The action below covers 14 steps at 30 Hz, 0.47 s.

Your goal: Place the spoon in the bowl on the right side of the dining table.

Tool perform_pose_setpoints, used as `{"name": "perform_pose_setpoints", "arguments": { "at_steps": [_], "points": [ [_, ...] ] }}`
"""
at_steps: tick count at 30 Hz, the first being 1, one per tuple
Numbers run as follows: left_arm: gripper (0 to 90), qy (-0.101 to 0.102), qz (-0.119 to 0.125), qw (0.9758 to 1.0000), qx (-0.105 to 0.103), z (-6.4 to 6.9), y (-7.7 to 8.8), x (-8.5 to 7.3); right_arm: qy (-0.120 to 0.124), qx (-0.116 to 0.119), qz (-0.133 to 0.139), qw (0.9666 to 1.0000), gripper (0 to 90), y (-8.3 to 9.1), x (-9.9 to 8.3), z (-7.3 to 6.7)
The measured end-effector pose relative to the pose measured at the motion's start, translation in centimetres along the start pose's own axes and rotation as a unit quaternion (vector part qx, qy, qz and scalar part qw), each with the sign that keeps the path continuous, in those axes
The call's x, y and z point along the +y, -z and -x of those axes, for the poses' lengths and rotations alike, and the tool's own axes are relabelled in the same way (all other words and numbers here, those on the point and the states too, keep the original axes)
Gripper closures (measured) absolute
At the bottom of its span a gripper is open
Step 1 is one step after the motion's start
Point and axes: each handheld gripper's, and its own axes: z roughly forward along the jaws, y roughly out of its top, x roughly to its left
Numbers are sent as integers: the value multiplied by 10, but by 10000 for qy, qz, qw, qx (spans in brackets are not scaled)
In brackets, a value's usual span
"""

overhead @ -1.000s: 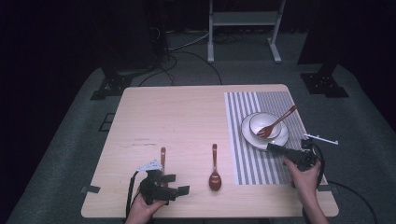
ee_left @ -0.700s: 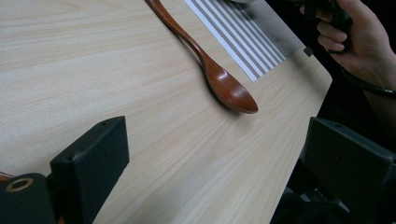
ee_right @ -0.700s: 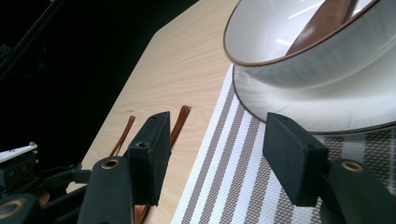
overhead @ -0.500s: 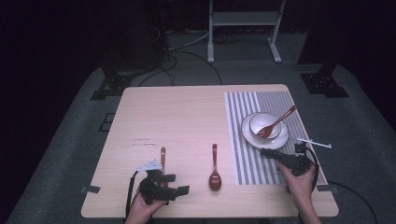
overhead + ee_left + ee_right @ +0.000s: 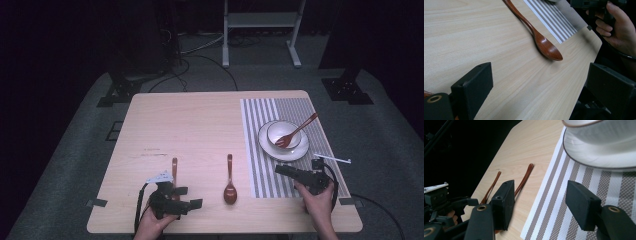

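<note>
A brown wooden spoon [image 5: 230, 181] lies on the table, bowl end toward the near edge. A second wooden utensil [image 5: 174, 167] lies left of it, its near end hidden under my left gripper [image 5: 189, 196]. That gripper rests at the near edge, pointing right, jaws open and empty; in the left gripper view [image 5: 539, 75] the spoon [image 5: 541, 42] lies ahead of them. My right gripper [image 5: 277, 169] hovers over the near part of the striped placemat [image 5: 260, 165], pointing left. Its jaws [image 5: 541, 192] stand open with nothing between them.
On the placemat [image 5: 584, 185] a white plate [image 5: 265, 145] carries a white bowl [image 5: 272, 131] with a wooden fork [image 5: 295, 134] leaning in it. The plate [image 5: 599, 155] is just right of my right gripper's line. Dark floor surrounds the table.
My right gripper has moved left and toward the near edge, away from the plate. The left gripper and both utensils on the wood have stayed put.
</note>
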Motion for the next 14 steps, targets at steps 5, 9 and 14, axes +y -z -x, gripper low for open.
{"name": "perform_pose_setpoints", "arguments": {
  "at_steps": [5, 9, 14],
  "points": [
    [62, -9, -3, 10000, -1, 0, 0, 0, 18, -16, -59, 10000, 391, -2, -7, -1],
    [62, -3, -2, 10000, -1, 0, 1, 0, 19, 0, -93, 10000, 385, -3, -12, -1],
    [62, -12, 17, 10000, -50, 1, 1, 1, 4, 92, -117, 9999, 380, -4, -20, 0]
  ]
}}
